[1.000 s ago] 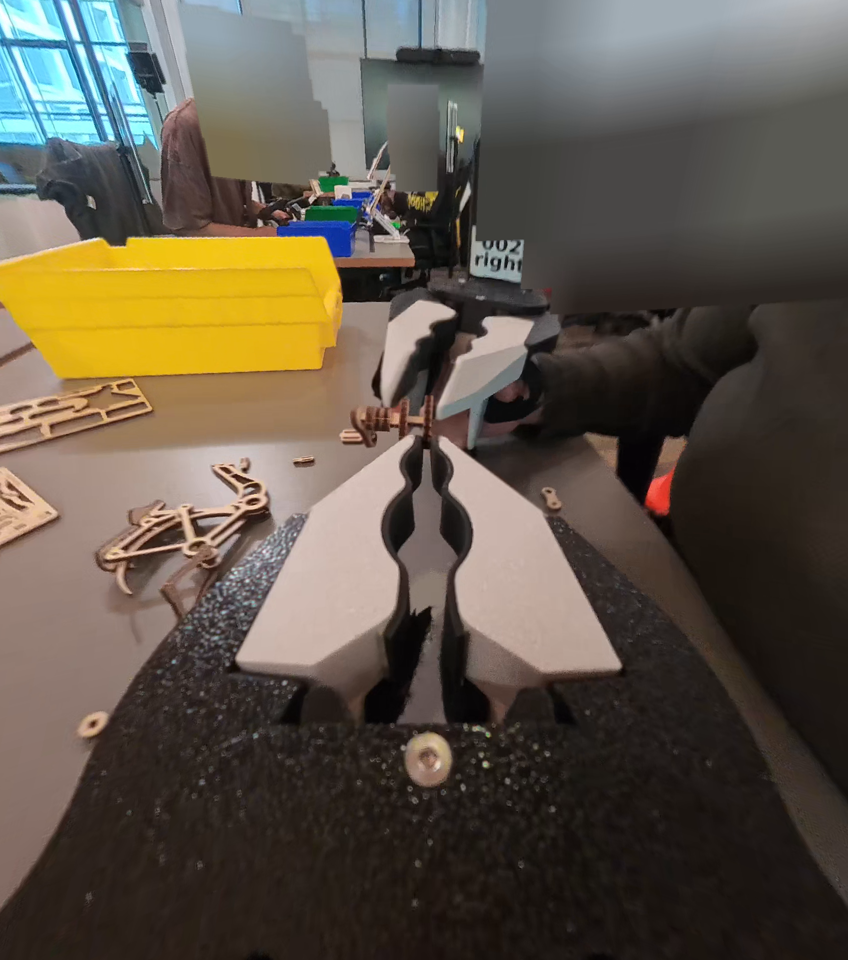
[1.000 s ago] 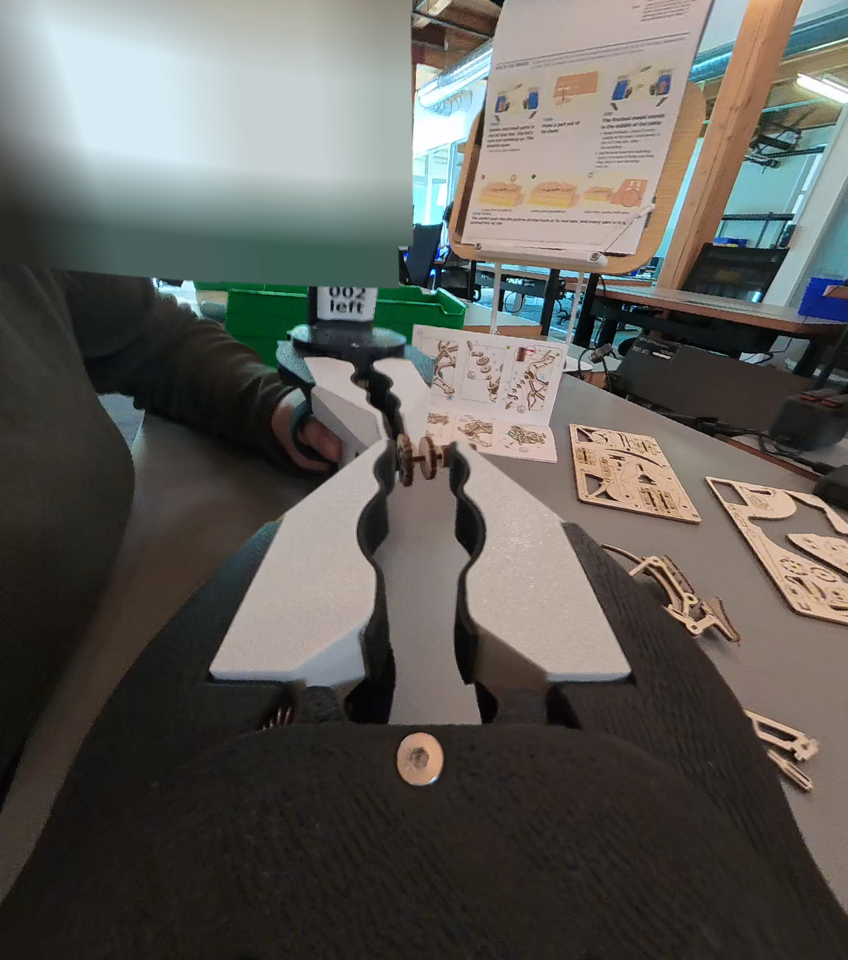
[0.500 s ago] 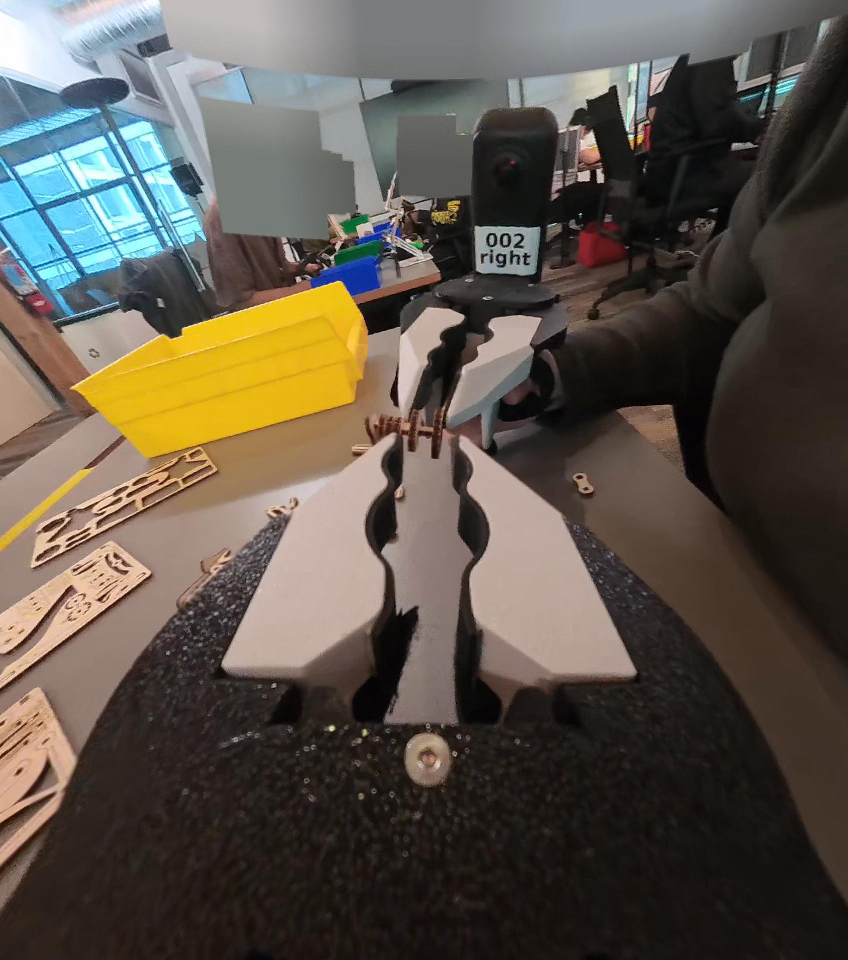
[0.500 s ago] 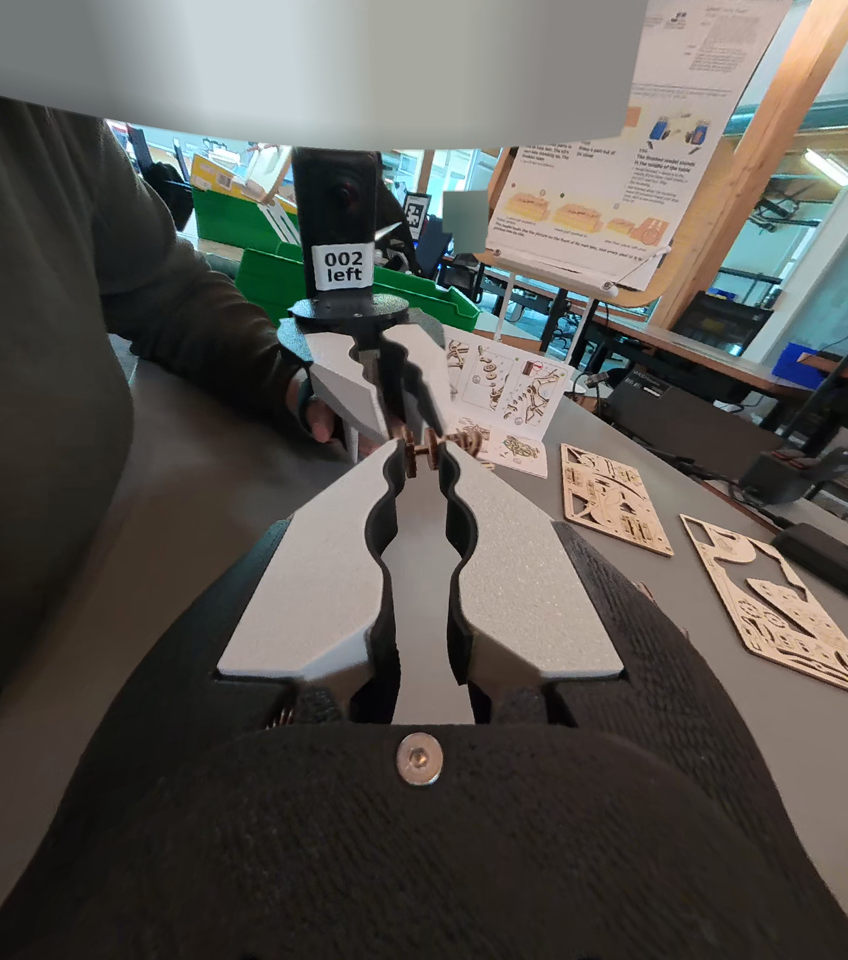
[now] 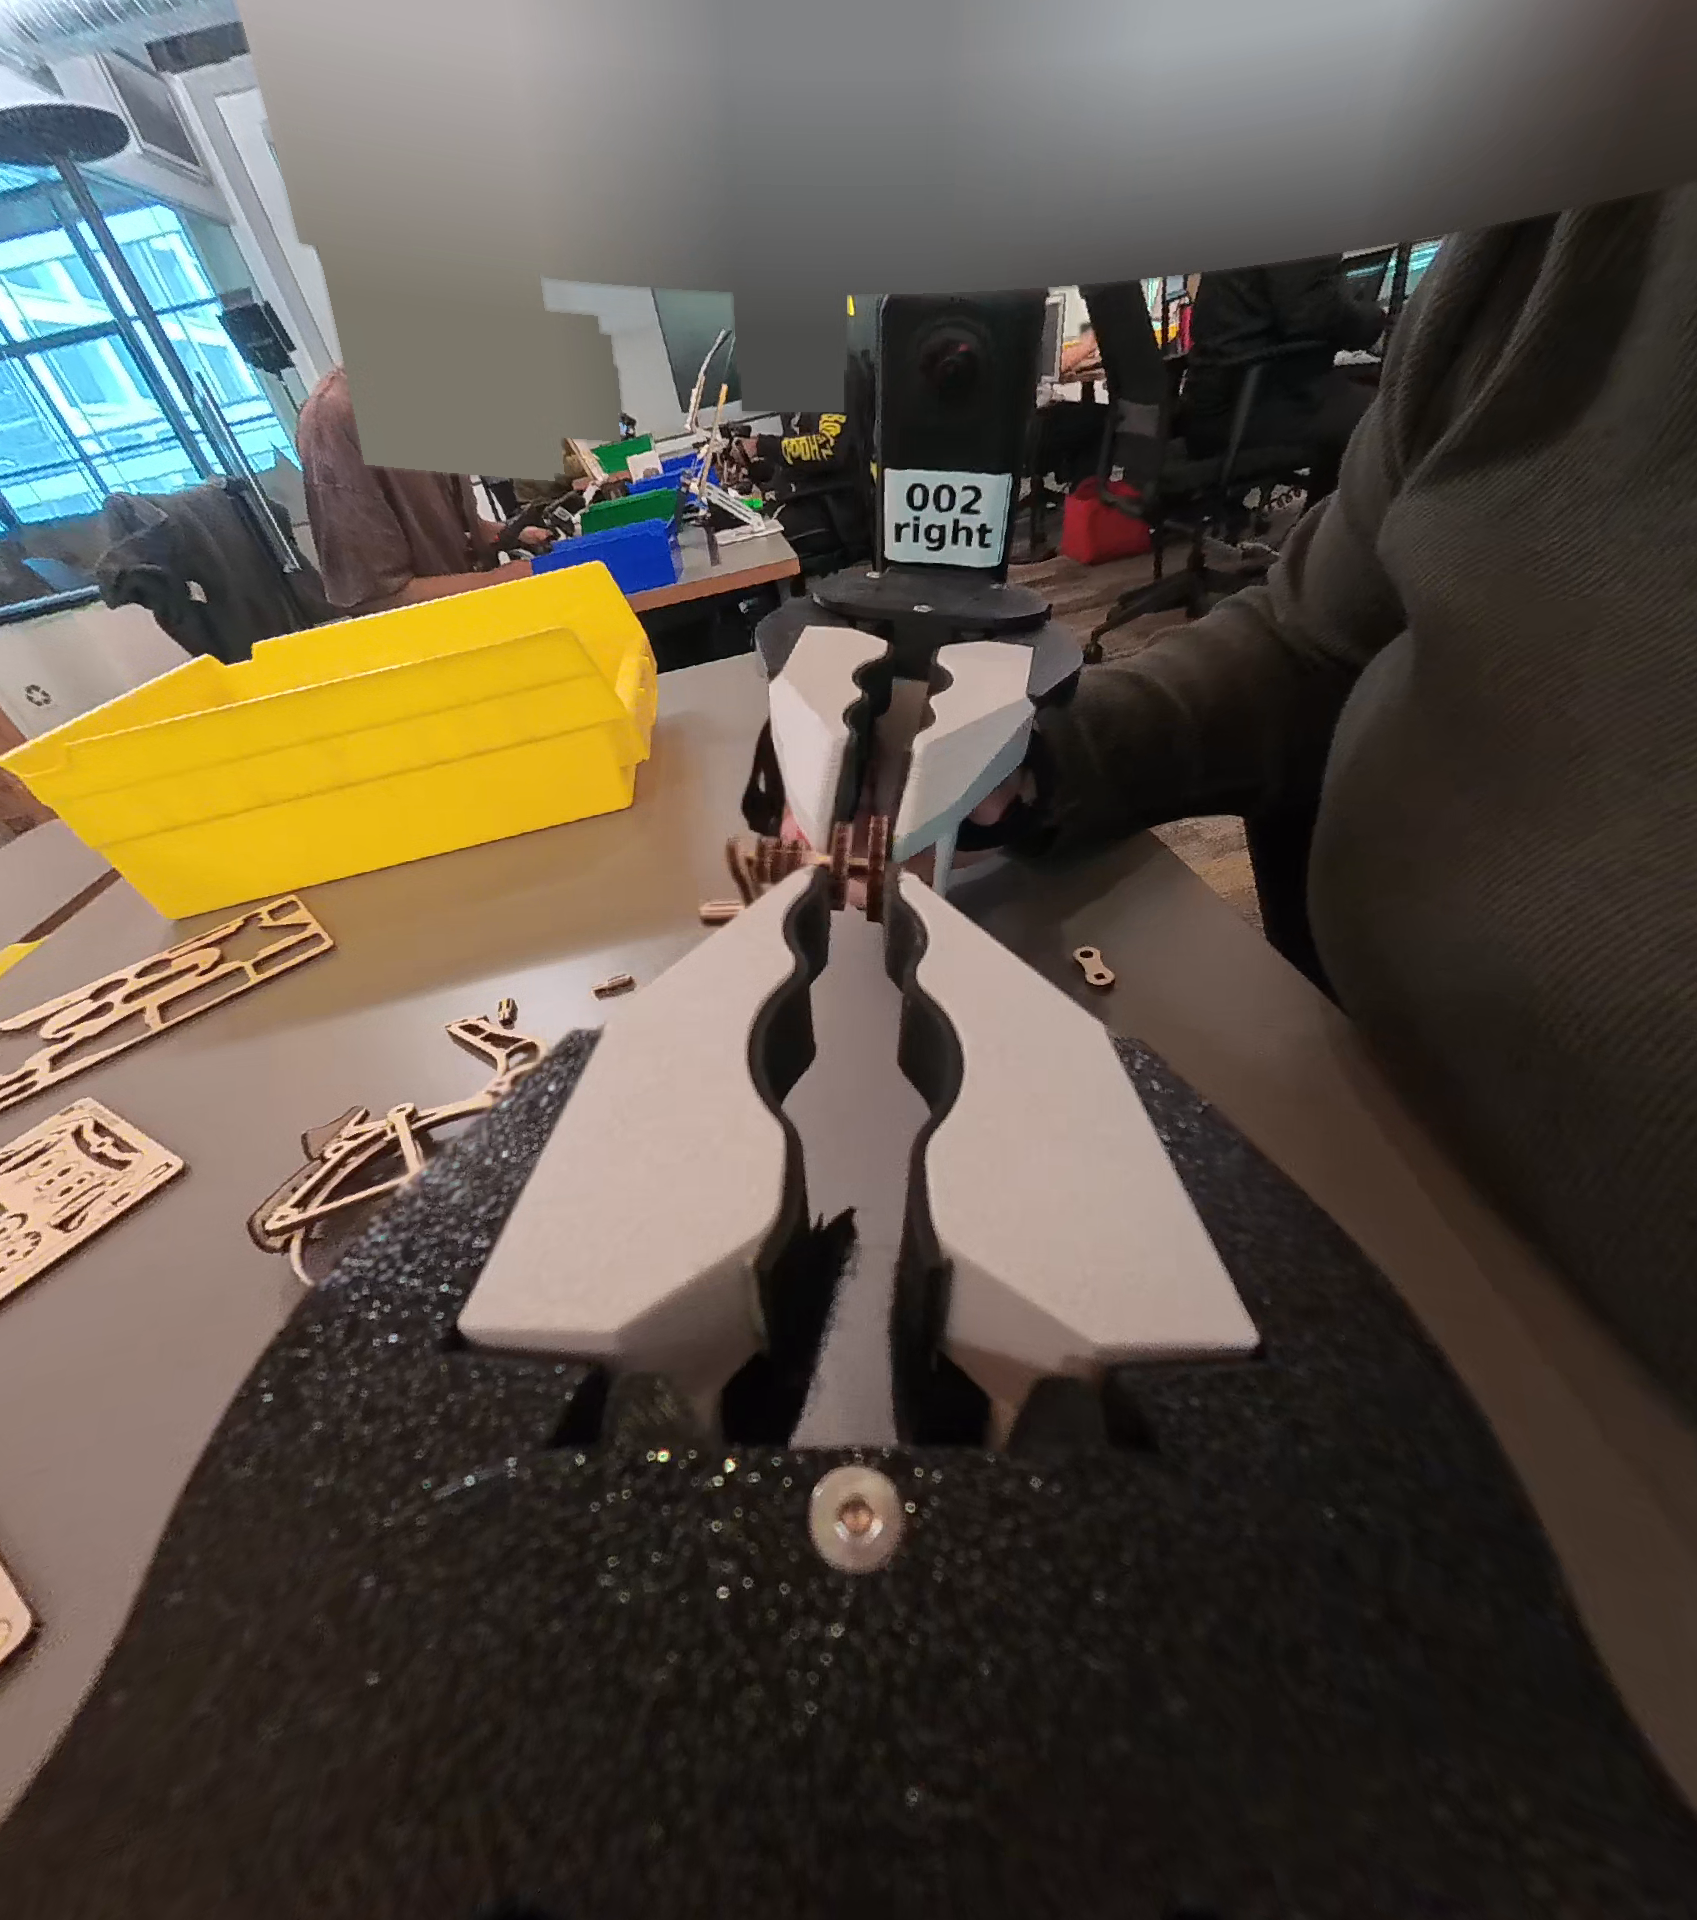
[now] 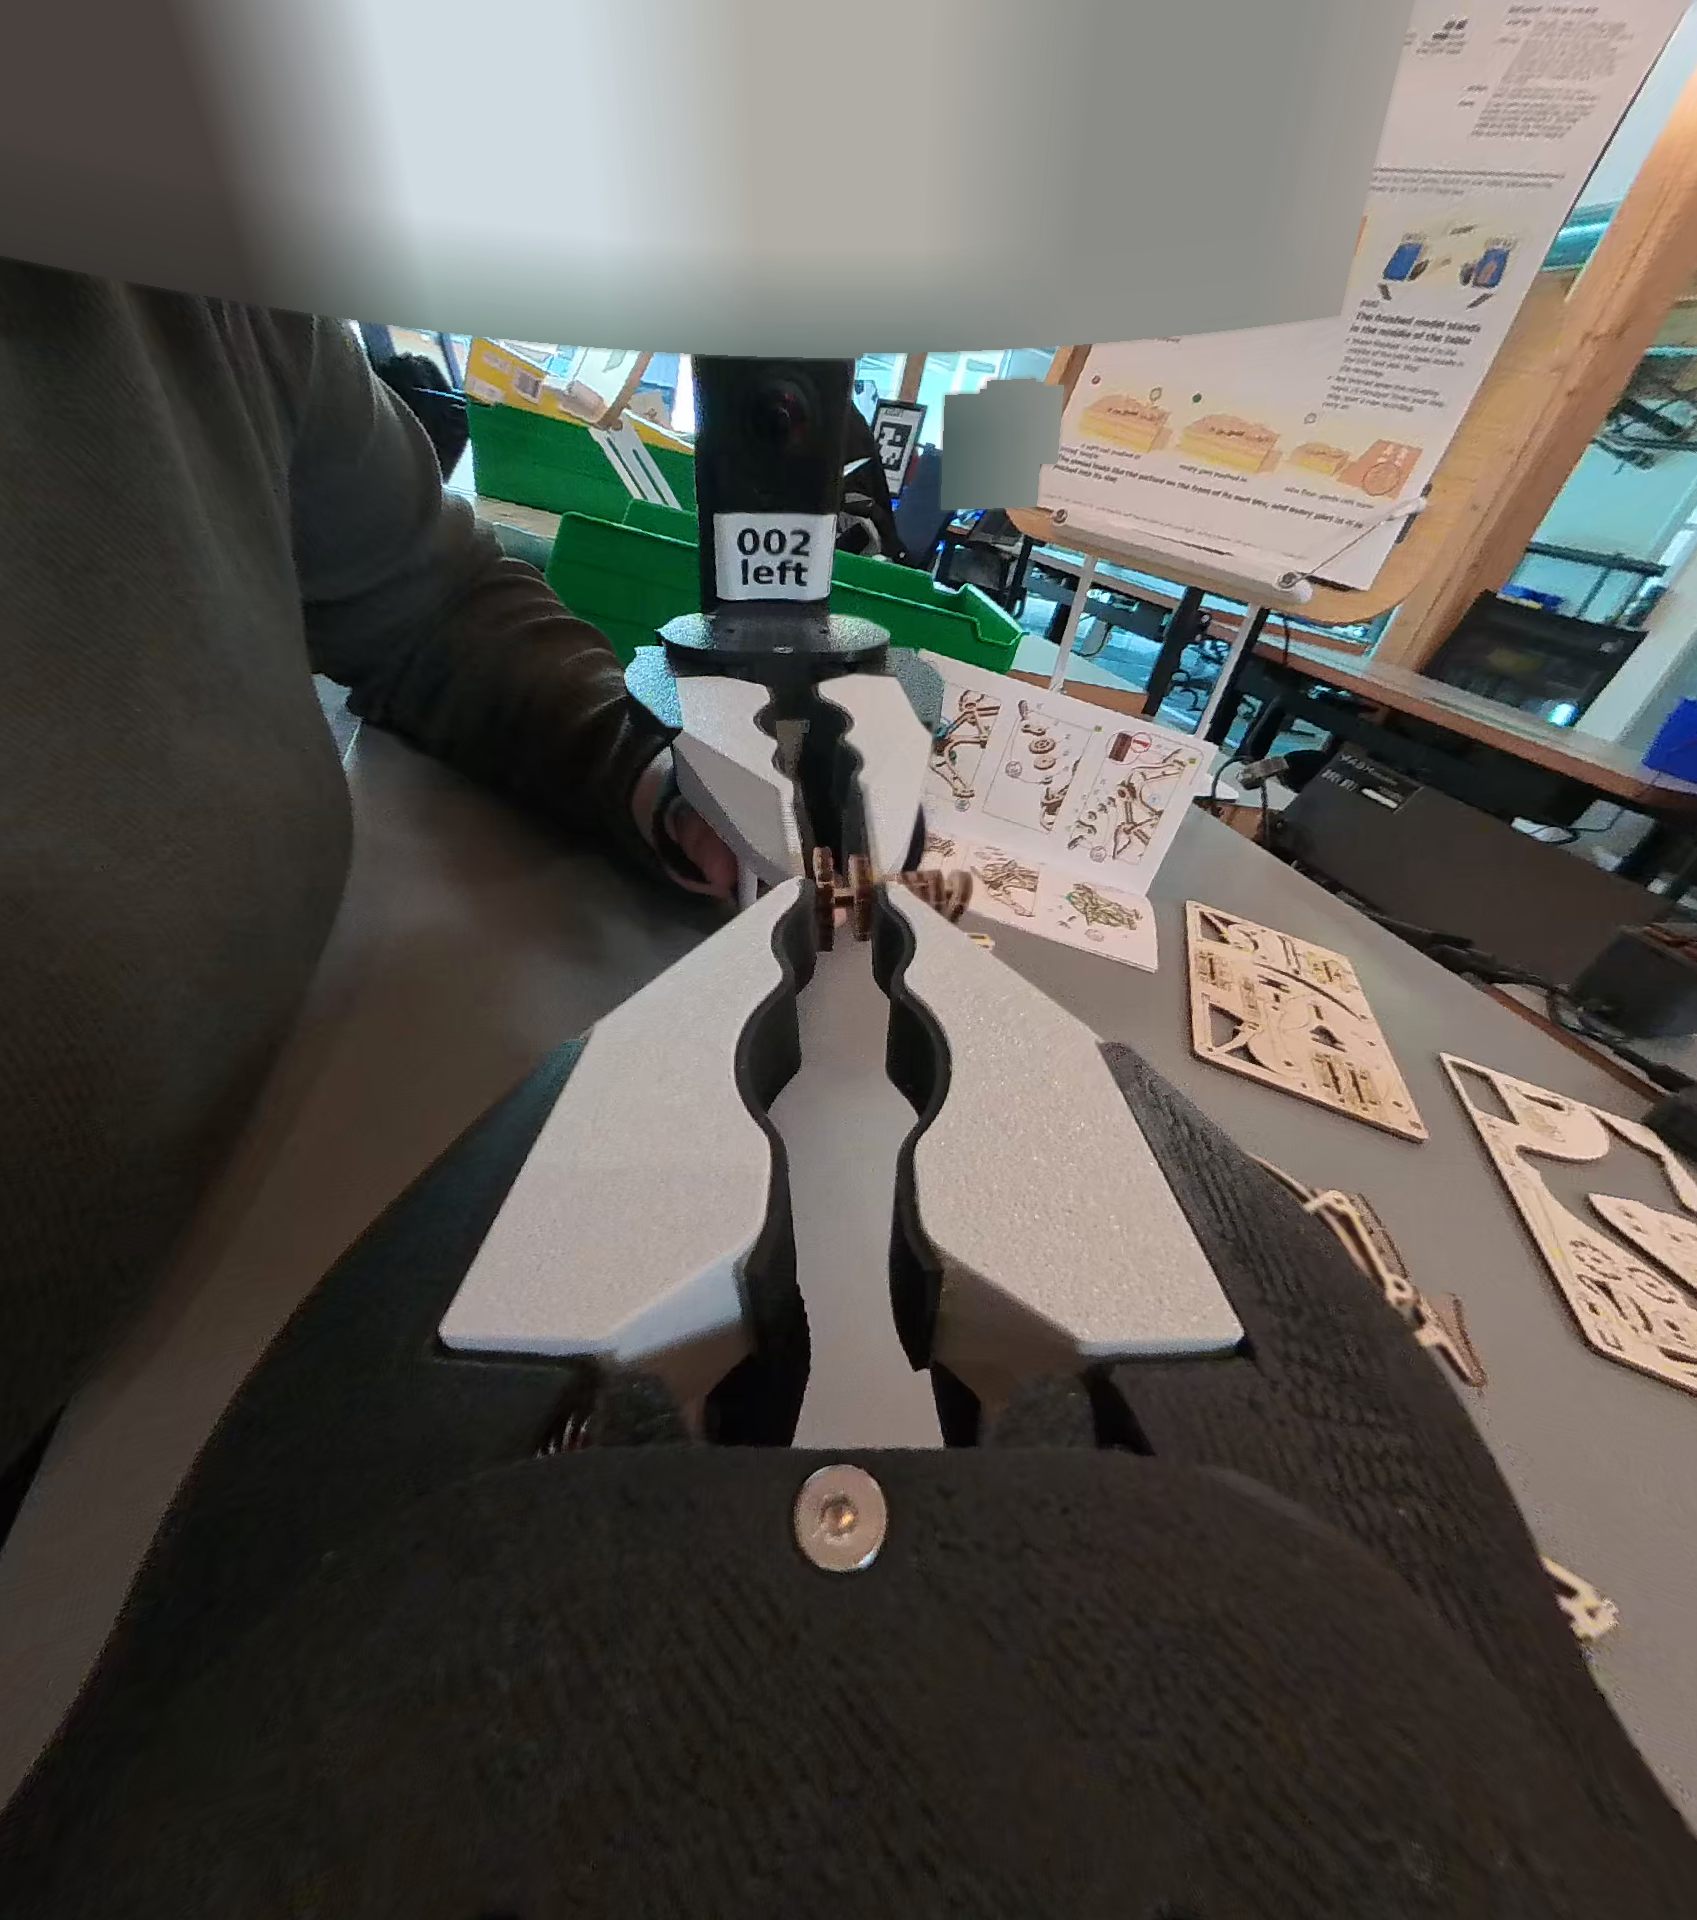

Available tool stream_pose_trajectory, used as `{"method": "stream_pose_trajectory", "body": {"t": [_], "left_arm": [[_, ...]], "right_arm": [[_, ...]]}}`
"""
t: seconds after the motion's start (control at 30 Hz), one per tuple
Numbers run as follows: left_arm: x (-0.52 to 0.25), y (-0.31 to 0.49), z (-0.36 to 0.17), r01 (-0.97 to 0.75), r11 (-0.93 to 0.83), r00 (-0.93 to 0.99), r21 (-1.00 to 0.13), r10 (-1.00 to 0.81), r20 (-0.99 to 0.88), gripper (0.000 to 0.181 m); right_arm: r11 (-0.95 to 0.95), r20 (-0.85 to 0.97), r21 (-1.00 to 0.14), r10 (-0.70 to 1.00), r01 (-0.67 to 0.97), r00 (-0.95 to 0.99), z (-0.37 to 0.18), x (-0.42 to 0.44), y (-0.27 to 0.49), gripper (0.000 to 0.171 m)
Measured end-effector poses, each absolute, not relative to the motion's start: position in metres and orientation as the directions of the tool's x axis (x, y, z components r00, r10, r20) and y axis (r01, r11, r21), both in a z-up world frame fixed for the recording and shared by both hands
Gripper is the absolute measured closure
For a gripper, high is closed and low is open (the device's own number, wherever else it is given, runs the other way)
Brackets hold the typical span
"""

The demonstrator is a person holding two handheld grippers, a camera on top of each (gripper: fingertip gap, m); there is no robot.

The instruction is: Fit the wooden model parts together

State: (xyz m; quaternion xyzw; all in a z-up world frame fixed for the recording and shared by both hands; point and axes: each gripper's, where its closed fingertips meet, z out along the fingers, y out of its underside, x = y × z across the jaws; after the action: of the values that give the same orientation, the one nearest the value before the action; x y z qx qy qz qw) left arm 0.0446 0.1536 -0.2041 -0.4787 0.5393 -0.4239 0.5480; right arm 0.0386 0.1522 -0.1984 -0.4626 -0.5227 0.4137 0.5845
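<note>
With tips meeting, left tongs [image 5: 854,883] and right tongs [image 6: 842,909] level, both on gear piece [image 6: 844,902].

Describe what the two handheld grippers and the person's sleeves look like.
Both the left gripper and right gripper have pale grey wedge fingers with wavy black inner pads, on speckled black bodies. Each carries a black camera post with a white label. The sleeves are dark grey-green knit.

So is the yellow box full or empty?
Cannot tell. The yellow box sits on the table beyond the left tongs, and the left wrist view shows only its outside walls and rim.
</note>
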Motion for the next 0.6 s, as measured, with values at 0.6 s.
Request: {"method": "stream_pose_trajectory", "body": {"t": [0.6], "left_arm": [[0.0443,0.1530,-0.2004,-0.043,0.214,0.066,-0.976,-0.974,-0.216,0.178]], "right_arm": [[0.223,0.219,-0.975,0.966,-0.017,0.135,-0.1959,0.0411,0.1555,0.147]]}}
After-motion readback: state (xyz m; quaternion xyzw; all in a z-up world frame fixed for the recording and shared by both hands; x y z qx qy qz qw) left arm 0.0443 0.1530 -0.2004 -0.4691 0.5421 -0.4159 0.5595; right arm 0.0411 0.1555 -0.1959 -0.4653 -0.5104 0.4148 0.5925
